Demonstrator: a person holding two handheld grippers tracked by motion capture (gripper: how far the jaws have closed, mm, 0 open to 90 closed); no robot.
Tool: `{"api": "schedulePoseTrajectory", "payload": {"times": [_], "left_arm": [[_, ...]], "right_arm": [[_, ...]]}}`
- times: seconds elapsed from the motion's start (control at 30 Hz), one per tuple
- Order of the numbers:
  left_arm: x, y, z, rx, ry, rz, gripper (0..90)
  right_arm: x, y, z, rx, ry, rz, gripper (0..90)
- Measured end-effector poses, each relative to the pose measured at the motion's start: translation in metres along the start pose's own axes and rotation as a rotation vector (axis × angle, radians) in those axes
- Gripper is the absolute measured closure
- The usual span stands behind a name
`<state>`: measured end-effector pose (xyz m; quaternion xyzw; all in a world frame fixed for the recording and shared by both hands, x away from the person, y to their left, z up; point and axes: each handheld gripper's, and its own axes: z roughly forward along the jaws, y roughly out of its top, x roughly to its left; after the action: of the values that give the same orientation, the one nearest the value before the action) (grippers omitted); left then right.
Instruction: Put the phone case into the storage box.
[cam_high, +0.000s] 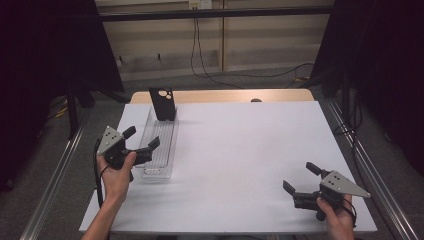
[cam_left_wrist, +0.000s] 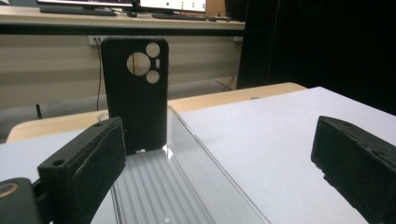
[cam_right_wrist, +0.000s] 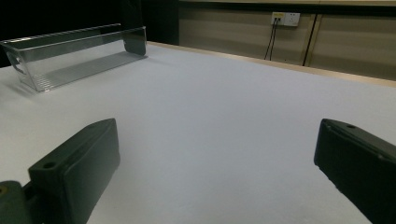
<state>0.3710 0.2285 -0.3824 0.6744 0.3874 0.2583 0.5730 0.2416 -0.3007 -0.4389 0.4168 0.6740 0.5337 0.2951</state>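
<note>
Phone case (cam_left_wrist: 135, 95): black, camera cut-outs at the top, standing upright at the far end of the clear tray (cam_high: 161, 145), lower edge inside it and seemingly propped against the far wall. From the high view the tray is a long transparent bin with a ribbed floor, lying lengthwise on the left part of the white desk (cam_high: 240, 160); I see nothing else in it.

Left gripper (cam_high: 136, 142): jaws wide apart, holding nothing, poised at the near end of the tray and aimed along it at the case. Its own view frames the case between the two jaws, well short of contact.

Right gripper (cam_high: 300, 179): also spread wide and empty, resting low over bare desk at the near right, well apart from the tray.

Judgement: the case sits in the tray untouched; approach, grasp and lift all remain. I'd count this as the very start.
</note>
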Motion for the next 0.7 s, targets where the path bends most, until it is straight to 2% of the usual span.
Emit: {"api": "schedulePoseTrajectory", "payload": {"times": [0.27,0.4,0.47,0.53,0.6,0.7], "left_arm": [[-0.013,-0.017,-0.015,0.024,0.012,0.018,3.2],[-0.016,-0.026,-0.021,0.036,0.010,-0.011,3.1],[-0.018,-0.030,-0.025,0.045,0.012,0.012,3.1],[-0.019,-0.034,-0.030,0.050,-0.003,-0.002,3.2],[-0.022,-0.038,-0.036,0.047,0.009,0.005,3.1],[-0.024,-0.042,-0.045,0.052,-0.004,-0.008,3.1]], "right_arm": [[0.000,0.000,0.000,-0.004,-0.003,0.003,0.0],[0.000,0.000,0.000,-0.001,-0.005,0.002,0.0],[0.000,0.000,0.000,-0.004,-0.007,0.003,0.0],[0.000,0.000,-0.001,-0.005,-0.005,-0.001,0.0],[0.000,0.000,-0.001,-0.006,-0.007,-0.001,0.0],[0.000,0.000,-0.001,-0.007,-0.006,0.000,0.0]]}}
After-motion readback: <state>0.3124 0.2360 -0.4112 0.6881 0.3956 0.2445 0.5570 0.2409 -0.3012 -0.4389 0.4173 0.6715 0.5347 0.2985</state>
